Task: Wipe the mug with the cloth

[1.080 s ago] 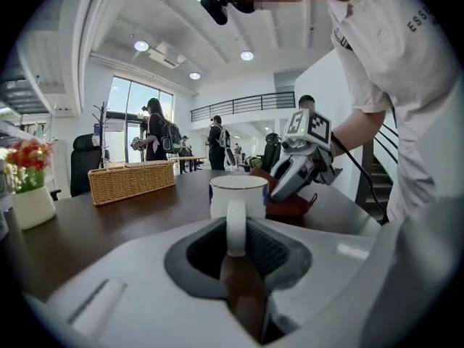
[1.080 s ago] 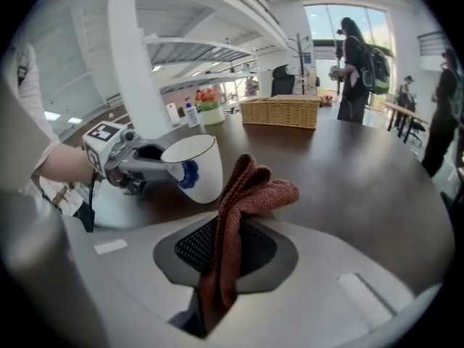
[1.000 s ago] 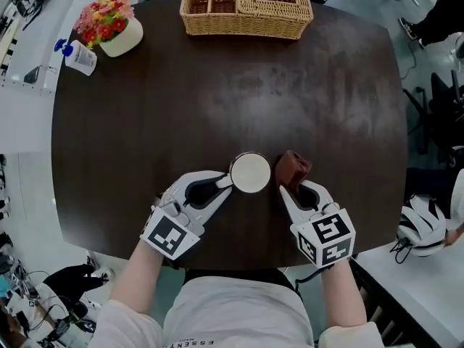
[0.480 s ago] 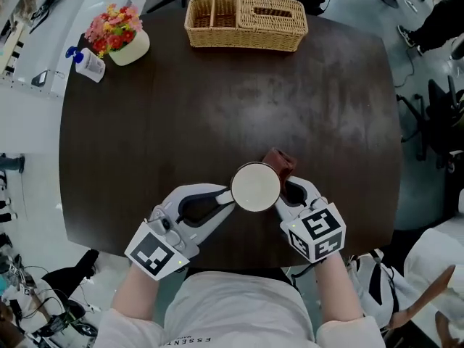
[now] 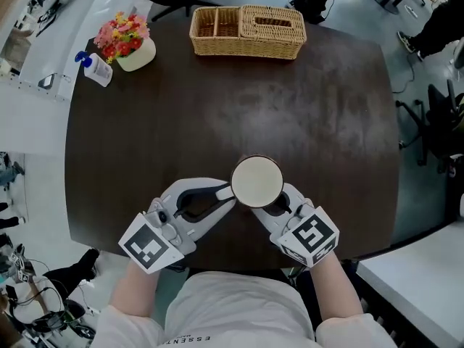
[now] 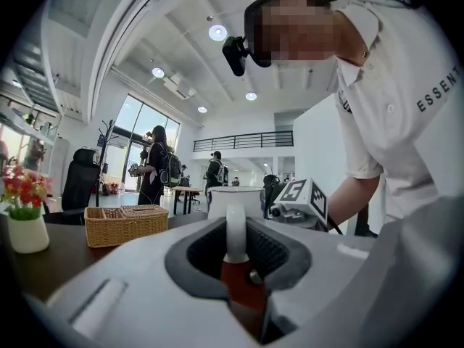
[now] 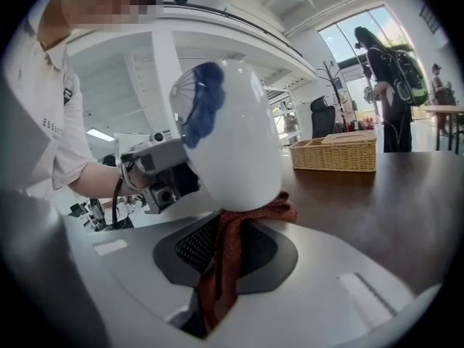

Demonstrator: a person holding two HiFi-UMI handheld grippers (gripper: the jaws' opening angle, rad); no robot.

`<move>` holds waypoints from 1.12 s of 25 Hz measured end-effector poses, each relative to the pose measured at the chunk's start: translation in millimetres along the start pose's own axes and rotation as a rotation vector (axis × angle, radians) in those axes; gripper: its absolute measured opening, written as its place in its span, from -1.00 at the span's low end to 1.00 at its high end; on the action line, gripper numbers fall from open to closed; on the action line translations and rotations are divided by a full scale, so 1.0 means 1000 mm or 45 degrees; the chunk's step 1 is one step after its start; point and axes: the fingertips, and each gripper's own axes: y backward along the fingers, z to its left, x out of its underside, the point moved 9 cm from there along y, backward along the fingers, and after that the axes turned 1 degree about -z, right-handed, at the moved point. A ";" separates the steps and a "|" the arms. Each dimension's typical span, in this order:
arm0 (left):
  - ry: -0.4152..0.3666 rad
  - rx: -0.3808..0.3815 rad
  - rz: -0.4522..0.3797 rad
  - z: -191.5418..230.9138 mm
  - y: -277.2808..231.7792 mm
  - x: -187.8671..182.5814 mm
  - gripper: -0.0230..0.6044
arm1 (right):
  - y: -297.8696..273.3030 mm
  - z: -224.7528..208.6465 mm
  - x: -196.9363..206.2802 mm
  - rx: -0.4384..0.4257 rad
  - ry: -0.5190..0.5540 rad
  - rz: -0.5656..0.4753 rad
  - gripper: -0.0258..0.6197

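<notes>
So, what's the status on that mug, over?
Left gripper shut on mug handle. Right gripper shut on cloth, pressed against the mug low down. Basket and flowers far off, not in the way.

Right tool (image 7: 221,256) clamps rust-red cloth (image 7: 254,212) — cloth bunched against underside of tilted white mug (image 7: 232,129).

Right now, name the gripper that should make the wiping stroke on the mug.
Right. The right gripper is shut on the cloth, which touches the mug. The left gripper is shut on the mug's handle, so it probably should just steady it.
</notes>
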 end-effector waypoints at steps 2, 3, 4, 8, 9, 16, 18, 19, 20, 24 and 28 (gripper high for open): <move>-0.006 0.008 -0.010 -0.001 -0.001 0.000 -0.72 | -0.004 0.007 0.001 -0.037 0.017 0.001 -0.65; -0.007 0.011 -0.013 -0.002 -0.001 0.000 -0.72 | -0.005 0.009 0.003 -0.044 0.015 0.002 -0.65; 0.005 0.010 -0.014 -0.003 -0.001 0.001 -0.72 | -0.005 0.009 0.005 -0.051 0.008 0.003 -0.65; -0.026 0.029 0.013 -0.005 -0.002 0.003 -0.72 | -0.002 0.011 0.015 -0.083 0.004 0.064 -0.66; -0.045 0.031 0.016 -0.005 -0.001 0.004 -0.72 | -0.001 0.011 0.018 -0.072 0.009 0.103 -0.66; 0.010 -0.034 0.040 0.006 0.009 0.025 -0.73 | 0.032 -0.021 0.030 0.295 -0.109 0.177 -0.66; -0.053 -0.018 0.078 0.012 0.006 0.038 -0.73 | 0.044 -0.034 0.026 0.476 -0.176 0.173 -0.65; -0.123 0.007 0.083 0.015 0.003 0.043 -0.73 | 0.049 -0.040 0.023 0.557 -0.190 0.168 -0.65; -0.186 0.030 0.080 0.019 -0.001 0.048 -0.73 | 0.053 -0.046 0.020 0.620 -0.187 0.160 -0.65; -0.197 0.045 0.098 0.022 -0.013 0.073 -0.73 | 0.059 -0.051 0.013 0.711 -0.128 0.143 -0.65; -0.114 0.027 0.122 0.019 -0.018 0.092 -0.73 | 0.054 -0.043 0.014 0.682 -0.100 0.150 -0.65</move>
